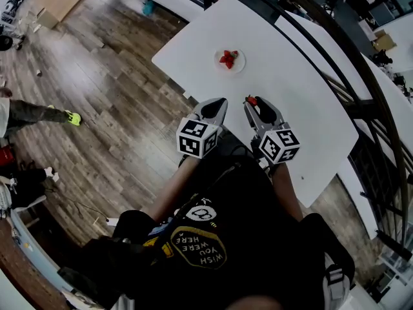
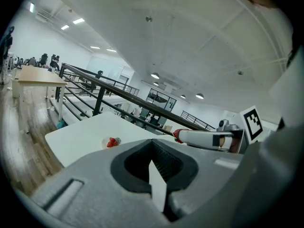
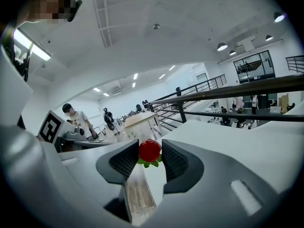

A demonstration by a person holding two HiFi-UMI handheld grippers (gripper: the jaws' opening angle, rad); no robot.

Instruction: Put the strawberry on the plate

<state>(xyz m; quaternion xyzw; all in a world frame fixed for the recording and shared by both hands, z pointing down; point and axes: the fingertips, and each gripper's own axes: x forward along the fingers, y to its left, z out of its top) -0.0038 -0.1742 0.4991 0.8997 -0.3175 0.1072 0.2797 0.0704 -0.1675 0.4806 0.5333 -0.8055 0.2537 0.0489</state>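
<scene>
- Long white rect. tabletop w/ rounded corners, right in front of me, running away toward the far end.
- It stands on a dark wood-plank floor; the boards show along its left side.
- Directly on the top: one small round white plate, near the far end, closer to the left edge, fully on the surface.

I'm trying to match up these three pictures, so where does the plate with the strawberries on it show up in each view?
Head view: the plate is upper middle, on the white table.
Left gripper view: small, left of centre, just above the jaws.
Right gripper view: not in it.
Shared landmark: the white table, visible in all three.
</scene>
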